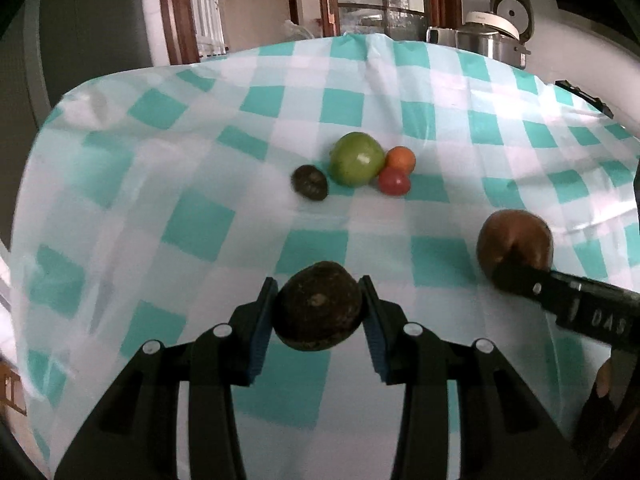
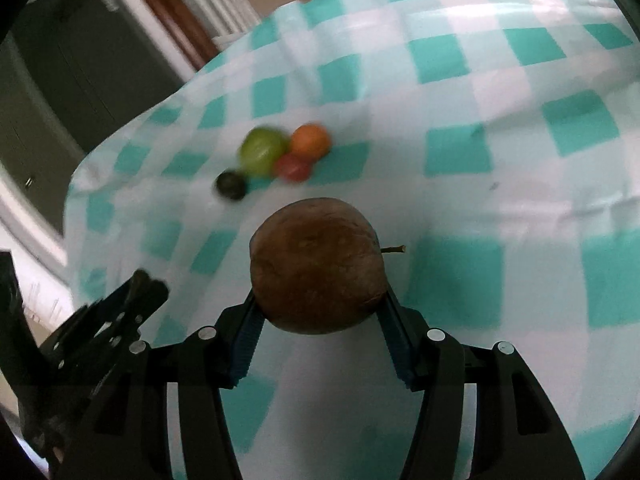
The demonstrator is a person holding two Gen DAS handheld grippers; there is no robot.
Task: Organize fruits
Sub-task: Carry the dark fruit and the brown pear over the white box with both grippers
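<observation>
My left gripper (image 1: 318, 300) is shut on a dark brown round fruit (image 1: 318, 312) above the checked tablecloth. My right gripper (image 2: 320, 304) is shut on a larger brown stemmed fruit (image 2: 318, 266), which also shows in the left wrist view (image 1: 516, 240) at the right. A cluster lies mid-table: a green fruit (image 1: 356, 158), an orange fruit (image 1: 401, 159), a red fruit (image 1: 394, 182) and a small dark fruit (image 1: 310, 182). In the right wrist view the cluster is blurred: green fruit (image 2: 262, 151), orange fruit (image 2: 311, 141), red fruit (image 2: 293, 168), dark fruit (image 2: 231, 185).
The teal and white checked tablecloth (image 1: 200, 224) covers the table. A metal rice cooker (image 1: 494, 36) stands at the far right edge. A wooden door frame (image 1: 176, 12) is behind the table. A dark cabinet (image 2: 80, 68) stands past the table's left edge. The left gripper (image 2: 108, 312) shows at lower left.
</observation>
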